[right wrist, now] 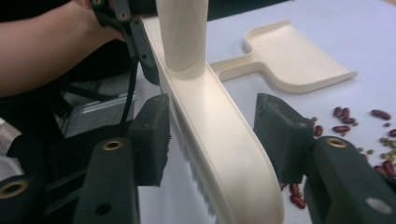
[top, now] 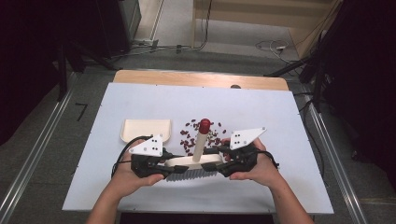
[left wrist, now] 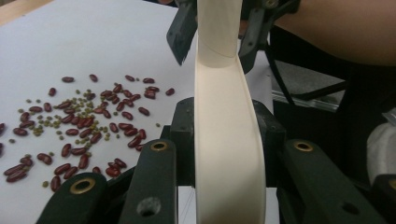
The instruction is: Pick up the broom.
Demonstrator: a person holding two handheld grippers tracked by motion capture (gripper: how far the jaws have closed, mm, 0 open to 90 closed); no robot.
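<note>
- Clamping the smooth cream plastic brush (top: 192, 162) at its left end, the left gripper (left wrist: 224, 140) presses matte black jaws on both sides.
- Straddling the brush's rounded right end, the right gripper (right wrist: 212, 140) has jaws apart, one pad off the plastic.
- Rising from the brush back: a round handle, red-capped (top: 204, 124).
- At 12 o'clock, glossy kidney beans (top: 189, 140); at 10 o'clock, a flat cream dustpan (top: 145, 129).
</note>
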